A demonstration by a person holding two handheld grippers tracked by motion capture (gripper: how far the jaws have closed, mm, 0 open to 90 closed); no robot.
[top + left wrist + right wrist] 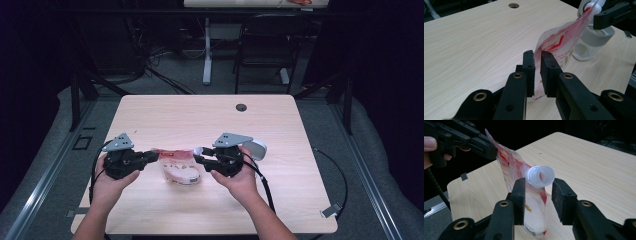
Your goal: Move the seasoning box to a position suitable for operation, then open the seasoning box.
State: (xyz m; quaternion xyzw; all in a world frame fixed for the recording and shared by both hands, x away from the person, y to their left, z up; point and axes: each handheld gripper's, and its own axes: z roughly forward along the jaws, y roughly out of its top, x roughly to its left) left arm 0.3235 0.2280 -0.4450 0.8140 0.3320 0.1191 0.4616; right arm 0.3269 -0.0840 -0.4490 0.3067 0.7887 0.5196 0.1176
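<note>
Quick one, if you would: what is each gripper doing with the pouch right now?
Left gripper: shut on the pouch's edge.
Right gripper: open, jaws either side of the pouch's white spout, not pressing it.

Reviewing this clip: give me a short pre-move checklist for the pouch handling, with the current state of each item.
1. Left gripper pinches an edge of the red-and-white pouch: ok.
2. Right gripper pads press the white spout: not ok, gaps at both pads.
3. Spout already uncapped: ok, open mouth faces the right gripper view.
4. Clear cup clear of the pouch: cannot tell.
5. Pouch contents level: cannot tell.
</note>
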